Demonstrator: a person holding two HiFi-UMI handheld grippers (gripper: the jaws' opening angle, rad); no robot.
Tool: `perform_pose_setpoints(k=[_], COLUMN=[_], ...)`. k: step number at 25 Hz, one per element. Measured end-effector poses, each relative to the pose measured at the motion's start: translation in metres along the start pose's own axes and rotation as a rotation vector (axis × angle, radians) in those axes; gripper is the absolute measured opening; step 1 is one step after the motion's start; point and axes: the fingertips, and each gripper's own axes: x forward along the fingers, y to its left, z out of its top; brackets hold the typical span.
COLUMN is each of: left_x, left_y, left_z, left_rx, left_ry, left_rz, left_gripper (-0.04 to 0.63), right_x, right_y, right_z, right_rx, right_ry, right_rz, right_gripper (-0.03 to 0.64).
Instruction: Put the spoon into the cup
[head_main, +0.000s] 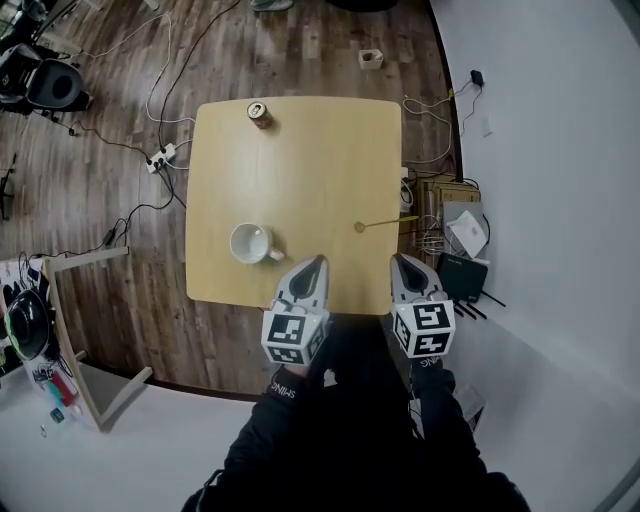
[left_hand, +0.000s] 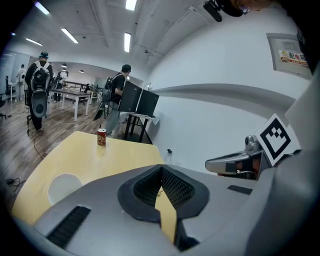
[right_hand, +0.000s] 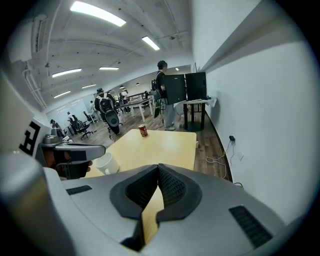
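Observation:
A white cup (head_main: 250, 243) stands on the pale wooden table (head_main: 300, 160), near its front left. A thin golden spoon (head_main: 380, 223) lies flat near the table's right edge, its bowl pointing left. My left gripper (head_main: 316, 262) hovers over the front edge just right of the cup, jaws shut and empty. My right gripper (head_main: 400, 260) hovers in front of the spoon, also shut and empty. In the left gripper view the shut tips (left_hand: 161, 169) point across the table, with the cup (left_hand: 62, 186) at lower left. The right gripper view shows its tips (right_hand: 158, 166) and the cup (right_hand: 106, 162).
A red can (head_main: 259, 114) stands at the table's far edge. Cables and a power strip (head_main: 160, 157) lie on the floor to the left. Boxes and a router (head_main: 462, 270) sit by the white wall on the right. People stand far back in the room.

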Motion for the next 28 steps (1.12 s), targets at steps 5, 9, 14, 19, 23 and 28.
perform_pose_setpoints(k=[5, 9, 14, 19, 23, 28], left_x=[0.047, 0.080, 0.108, 0.125, 0.132, 0.138], left_y=[0.005, 0.008, 0.013, 0.016, 0.015, 0.014], left_z=[-0.002, -0.015, -0.038, -0.054, -0.061, -0.068], left_rx=[0.004, 0.010, 0.001, 0.005, 0.012, 0.013], left_ry=[0.019, 0.040, 0.063, 0.078, 0.082, 0.086], left_rz=[0.010, 0.022, 0.038, 0.046, 0.041, 0.044], left_gripper=[0.032, 0.032, 0.032, 0.032, 0.032, 0.034], right_x=[0.027, 0.051, 0.082, 0.102, 0.112, 0.128], right_y=[-0.041, -0.071, -0.101, -0.128, -0.144, -0.158], right_z=[-0.010, -0.029, -0.058, -0.078, -0.086, -0.100], right_rx=[0.035, 0.086, 0.173, 0.224, 0.283, 0.384], right_ry=[0.019, 0.029, 0.048, 0.055, 0.043, 0.036], right_rz=[-0.013, -0.019, -0.033, -0.062, -0.075, -0.055], right_gripper=[0.021, 0.021, 0.023, 0.023, 0.047, 0.108])
